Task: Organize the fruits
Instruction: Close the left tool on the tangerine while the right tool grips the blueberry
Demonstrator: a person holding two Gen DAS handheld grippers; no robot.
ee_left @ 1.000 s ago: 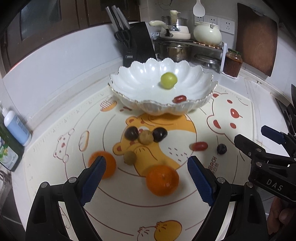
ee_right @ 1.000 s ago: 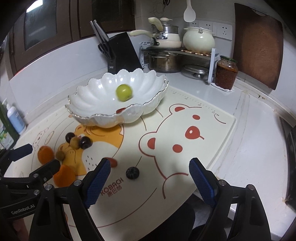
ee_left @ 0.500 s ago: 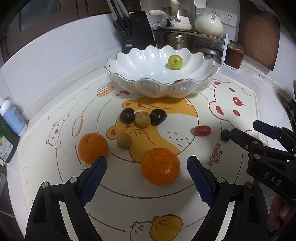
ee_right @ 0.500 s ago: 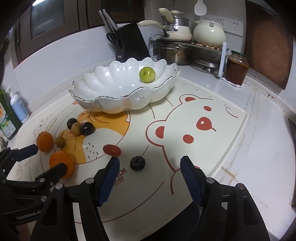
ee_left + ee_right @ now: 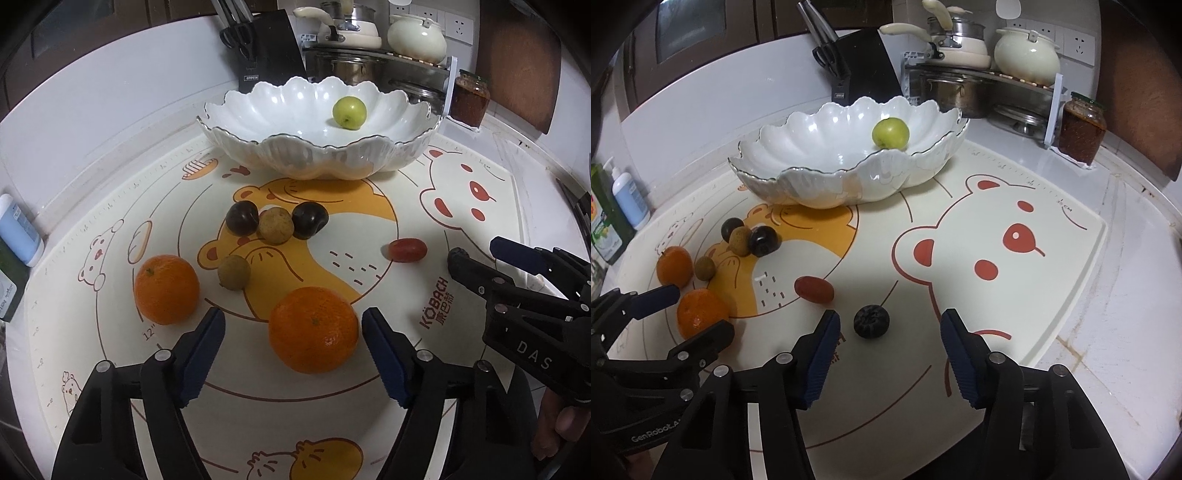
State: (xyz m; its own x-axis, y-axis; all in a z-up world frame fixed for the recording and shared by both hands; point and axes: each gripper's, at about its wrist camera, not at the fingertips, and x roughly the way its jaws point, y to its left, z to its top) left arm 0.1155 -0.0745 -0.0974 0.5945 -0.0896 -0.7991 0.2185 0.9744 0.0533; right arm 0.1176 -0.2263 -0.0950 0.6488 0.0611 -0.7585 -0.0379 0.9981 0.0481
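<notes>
A glossy white ceramic bowl with a scalloped, silver-edged rim [image 5: 317, 147] stands at the far side of a smooth cream silicone mat printed with orange and red cartoon bears [image 5: 369, 229], and one round, smooth green fruit [image 5: 349, 112] rests inside it on the right slope. The remaining fruits lie loose on the mat. The left gripper [image 5: 293, 332] has its blue ribbed fingers spread wide on either side of a large dimpled orange [image 5: 313, 329], the pads apart from the peel, holding nothing. A second, smaller orange [image 5: 167, 289] sits to its left, with a dull brown, rough-skinned round fruit [image 5: 233, 272] between and just beyond them. Farther on, a row of three touches side by side: a shiny dark purple round fruit [image 5: 242, 218], a sandy, pitted brown ball [image 5: 276, 225] and another glossy dark fruit [image 5: 309, 219]. A smooth red oval fruit [image 5: 407, 250] lies to the right. The right gripper [image 5: 890, 334] also stands released, its fingers flanking a small matte black berry with a puckered crown [image 5: 871, 320] without touching it. Behind the bowl are a black knife block [image 5: 864, 62] and a glass jar of red paste [image 5: 1081, 133].
</notes>
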